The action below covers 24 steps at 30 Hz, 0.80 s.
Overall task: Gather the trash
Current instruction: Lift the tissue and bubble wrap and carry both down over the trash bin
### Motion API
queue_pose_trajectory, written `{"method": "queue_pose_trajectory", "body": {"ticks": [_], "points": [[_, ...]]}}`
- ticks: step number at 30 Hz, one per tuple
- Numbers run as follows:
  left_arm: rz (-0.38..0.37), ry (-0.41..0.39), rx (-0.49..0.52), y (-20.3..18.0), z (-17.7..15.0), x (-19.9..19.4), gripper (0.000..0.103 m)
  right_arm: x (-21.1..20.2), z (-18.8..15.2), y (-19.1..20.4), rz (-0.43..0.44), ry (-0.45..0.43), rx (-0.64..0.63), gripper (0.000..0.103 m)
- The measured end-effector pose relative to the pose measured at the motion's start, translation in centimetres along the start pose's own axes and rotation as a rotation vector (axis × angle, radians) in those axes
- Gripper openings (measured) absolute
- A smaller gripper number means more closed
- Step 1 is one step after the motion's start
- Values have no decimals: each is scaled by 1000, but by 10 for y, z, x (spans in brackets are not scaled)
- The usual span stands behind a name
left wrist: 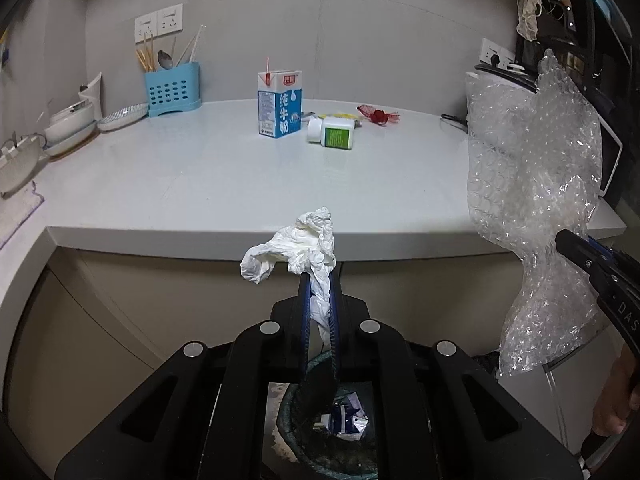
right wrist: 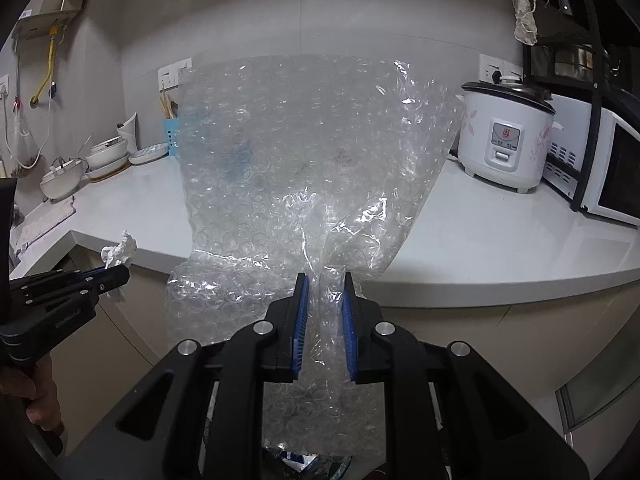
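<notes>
A: Which step?

B: The drop, I'd judge. The left gripper [left wrist: 319,280] pinches a crumpled tissue [left wrist: 296,246] above the bin [left wrist: 304,436] at 6 o'clock; the right gripper [right wrist: 325,280] clamps bubble wrap [right wrist: 312,152] (bulky) at 3.

A: Next?

B: Loosen each over the bin's mouth. The counter edge [left wrist: 240,240] crosses at 12, with free air below; a milk carton [left wrist: 279,104] and bottle [left wrist: 332,133] wait beyond.

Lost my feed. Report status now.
Left gripper shut on crumpled white tissue. Right gripper shut on clear bubble wrap sheet. Dark mesh trash bin below left gripper, unobstructed.
</notes>
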State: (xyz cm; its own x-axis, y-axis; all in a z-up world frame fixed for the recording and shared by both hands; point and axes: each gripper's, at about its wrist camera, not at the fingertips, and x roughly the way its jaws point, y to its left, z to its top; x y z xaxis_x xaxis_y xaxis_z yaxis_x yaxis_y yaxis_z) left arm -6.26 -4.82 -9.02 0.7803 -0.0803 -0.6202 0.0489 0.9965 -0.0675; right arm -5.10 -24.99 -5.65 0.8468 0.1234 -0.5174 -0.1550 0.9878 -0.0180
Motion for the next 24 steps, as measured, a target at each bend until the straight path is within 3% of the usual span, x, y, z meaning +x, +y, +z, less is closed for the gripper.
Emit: {"method": "queue_pose_trajectory", "body": {"ticks": [6,15,24], "points": [[-28,47,0,-2,-34,10,7,3,-36,1,-15,28,-7,15],[-87,55,-17,1,-84,26,7,15,-90,12,-6,87,-34,15],[-64,124,-30,14,-130,52,7,39,-151,25,41,188,-64,15]]}}
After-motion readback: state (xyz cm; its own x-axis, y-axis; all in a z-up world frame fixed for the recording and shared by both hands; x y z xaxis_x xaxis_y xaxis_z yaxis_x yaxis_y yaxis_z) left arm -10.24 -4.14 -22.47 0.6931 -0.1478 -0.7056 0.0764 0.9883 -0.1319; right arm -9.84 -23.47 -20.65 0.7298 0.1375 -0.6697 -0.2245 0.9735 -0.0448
